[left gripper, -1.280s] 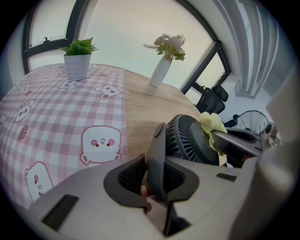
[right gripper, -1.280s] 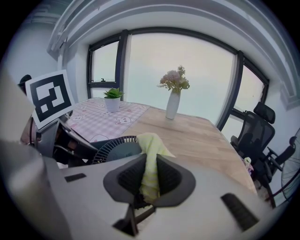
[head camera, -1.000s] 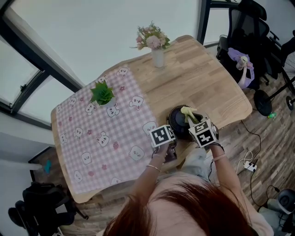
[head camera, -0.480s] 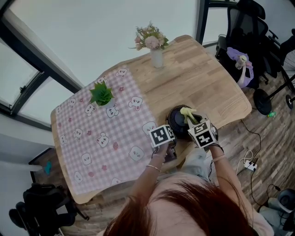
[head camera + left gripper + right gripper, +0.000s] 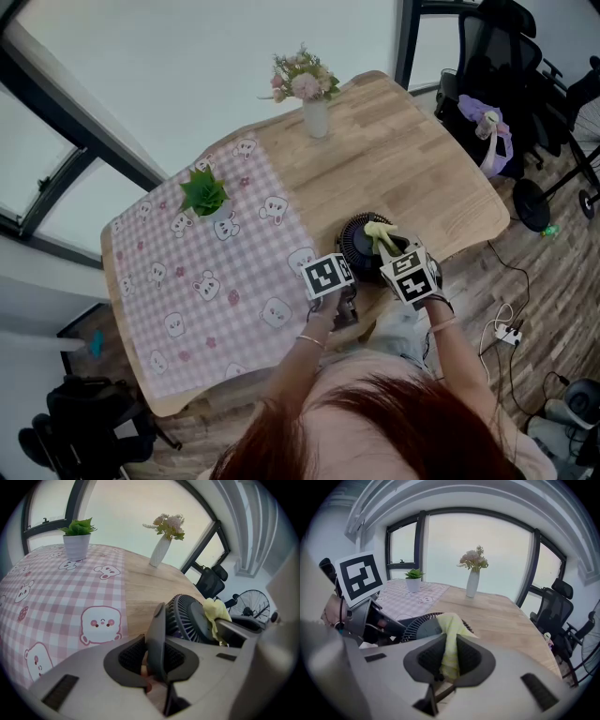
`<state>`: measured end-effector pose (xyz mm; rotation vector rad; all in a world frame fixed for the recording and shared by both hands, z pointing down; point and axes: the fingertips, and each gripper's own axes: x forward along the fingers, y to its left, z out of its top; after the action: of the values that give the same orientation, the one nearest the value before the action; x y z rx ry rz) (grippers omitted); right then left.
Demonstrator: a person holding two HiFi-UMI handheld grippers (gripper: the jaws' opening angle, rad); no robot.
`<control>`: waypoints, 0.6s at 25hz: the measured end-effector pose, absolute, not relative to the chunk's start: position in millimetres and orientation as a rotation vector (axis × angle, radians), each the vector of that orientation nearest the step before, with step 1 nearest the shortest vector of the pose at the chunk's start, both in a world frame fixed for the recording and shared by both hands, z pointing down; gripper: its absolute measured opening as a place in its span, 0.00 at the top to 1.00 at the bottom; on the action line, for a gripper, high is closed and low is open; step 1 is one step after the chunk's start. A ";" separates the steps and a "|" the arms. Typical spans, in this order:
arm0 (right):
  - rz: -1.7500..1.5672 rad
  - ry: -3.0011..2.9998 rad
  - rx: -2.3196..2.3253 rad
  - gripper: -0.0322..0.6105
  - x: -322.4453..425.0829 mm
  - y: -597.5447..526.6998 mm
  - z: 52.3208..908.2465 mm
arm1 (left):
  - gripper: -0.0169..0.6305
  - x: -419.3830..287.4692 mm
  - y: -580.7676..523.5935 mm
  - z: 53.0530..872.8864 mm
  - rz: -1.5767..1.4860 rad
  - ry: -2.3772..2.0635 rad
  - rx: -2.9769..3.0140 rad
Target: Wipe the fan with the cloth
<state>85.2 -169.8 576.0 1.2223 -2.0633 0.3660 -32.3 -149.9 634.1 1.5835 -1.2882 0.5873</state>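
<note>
Yellow cloth (image 5: 451,623), pinched by right tool (image 5: 449,645), drapes dark ribbed fan (image 5: 187,620); left tool (image 5: 157,651) clamps fan.

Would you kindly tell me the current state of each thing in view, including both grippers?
Fan: at the near edge of the table, gripped by a thin dark part.
Cloth: bunched, pinched, draped on the fan's hub.
Left gripper: fingers closed on the fan's thin part.
Right gripper: fingers closed on the cloth.
Flower vase: upright.
Potted plant: upright on the tablecloth.
Tablecloth: spread flat.
</note>
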 end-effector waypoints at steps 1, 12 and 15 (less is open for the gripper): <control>0.363 -2.064 1.221 0.87 85.0 -169.3 576.4 | 0.86 -32.4 -150.0 633.9 0.587 -1.288 1.584; 0.364 -2.071 1.183 0.87 76.8 -159.3 575.4 | 0.86 -33.7 -150.5 633.2 0.585 -1.290 1.593; 0.362 -2.071 1.173 0.87 75.4 -157.4 575.6 | 0.86 -33.6 -150.1 633.1 0.585 -1.289 1.595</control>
<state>75.4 -157.4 575.6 1.1735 -2.0706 0.3621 -33.6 -150.1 633.1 1.5954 -1.2885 0.5855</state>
